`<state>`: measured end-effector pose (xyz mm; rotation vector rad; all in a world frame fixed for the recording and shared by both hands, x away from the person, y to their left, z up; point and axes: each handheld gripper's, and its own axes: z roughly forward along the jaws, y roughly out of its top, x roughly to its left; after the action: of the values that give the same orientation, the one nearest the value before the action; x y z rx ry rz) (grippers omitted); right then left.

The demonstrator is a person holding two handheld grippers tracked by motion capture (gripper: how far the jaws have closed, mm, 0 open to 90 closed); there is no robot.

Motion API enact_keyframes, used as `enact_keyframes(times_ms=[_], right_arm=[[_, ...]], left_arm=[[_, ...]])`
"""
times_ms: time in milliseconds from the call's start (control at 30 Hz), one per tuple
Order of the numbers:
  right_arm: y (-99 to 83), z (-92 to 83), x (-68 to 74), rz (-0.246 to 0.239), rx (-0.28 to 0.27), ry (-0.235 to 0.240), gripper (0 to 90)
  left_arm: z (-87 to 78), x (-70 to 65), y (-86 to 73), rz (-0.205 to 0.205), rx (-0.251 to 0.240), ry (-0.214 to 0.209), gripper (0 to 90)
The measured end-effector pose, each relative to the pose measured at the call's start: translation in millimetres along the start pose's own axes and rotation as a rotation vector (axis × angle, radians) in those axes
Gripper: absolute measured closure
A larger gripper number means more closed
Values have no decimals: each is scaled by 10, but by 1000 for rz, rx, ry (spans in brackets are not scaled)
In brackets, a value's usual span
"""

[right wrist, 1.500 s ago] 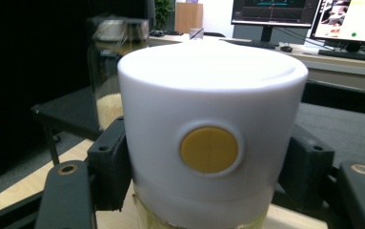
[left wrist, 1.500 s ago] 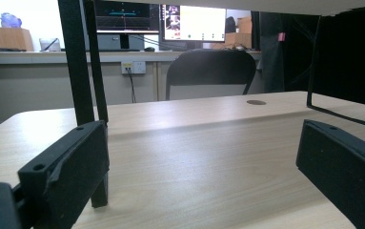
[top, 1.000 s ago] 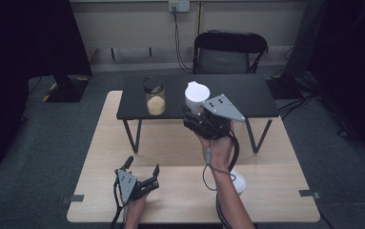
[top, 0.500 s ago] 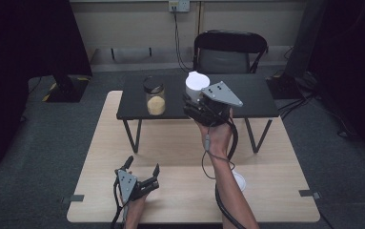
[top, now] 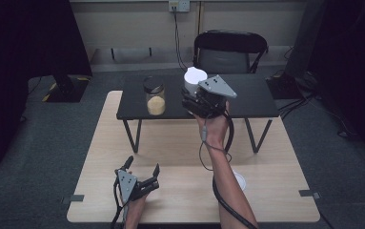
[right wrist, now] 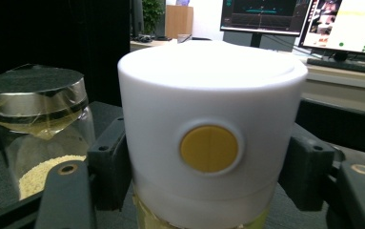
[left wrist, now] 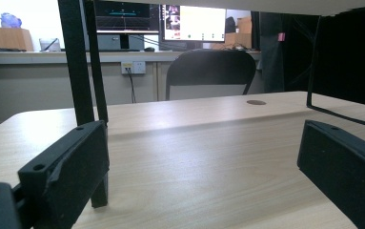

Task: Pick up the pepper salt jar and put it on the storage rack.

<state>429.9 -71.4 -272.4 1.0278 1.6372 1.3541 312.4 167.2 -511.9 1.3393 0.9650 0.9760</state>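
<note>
The right gripper (right wrist: 208, 200) is clamped on the white container (right wrist: 211, 129), so carry it upright and clear of the jar (right wrist: 39, 129), while the left gripper (left wrist: 204, 181) rests with jaws apart.

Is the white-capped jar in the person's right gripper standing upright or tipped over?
Upright. In the right gripper view the white-capped jar has its flat top level, held between the right gripper jaws, beside the glass jar.

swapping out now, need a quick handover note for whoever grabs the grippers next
Right gripper: shut on the white-lidded container, held over the black raised shelf.
Left gripper: open, holding nothing, low over the wooden table.
Glass jar of pale grains stands on the shelf, left of the container.
Done: container gripped. Left: probably setting it down; I can't tell where.
</note>
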Motion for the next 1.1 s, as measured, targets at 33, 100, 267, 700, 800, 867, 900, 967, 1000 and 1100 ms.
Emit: enact_keyframes(times_ms=[33,100,267,700,800,867,900,967,1000,1100], right_arm=[[-3,18,-9,3,0,6,304],[-9,45,-19,7,1,2,304],[-29,96,-37,22,-2,-5,304],[-46,131,-85,53,15,18,302],[-38,136,-84,54,20,16,302],[-39,133,-86,52,19,18,302],[-39,132,-87,52,20,18,302],[-36,134,-86,53,21,17,301],[-36,135,-86,51,21,17,301],[-42,129,-89,53,18,19,301]], left_arm=[[-1,1,0,1,1,0,28],[0,0,0,0,0,0,28],[0,0,0,0,0,0,28],[0,0,0,0,0,0,29],[0,0,0,0,0,0,29],[0,0,0,0,0,0,29],[0,0,0,0,0,0,29],[0,0,0,0,0,-1,29],[0,0,0,0,0,-1,29],[0,0,0,0,0,0,29]])
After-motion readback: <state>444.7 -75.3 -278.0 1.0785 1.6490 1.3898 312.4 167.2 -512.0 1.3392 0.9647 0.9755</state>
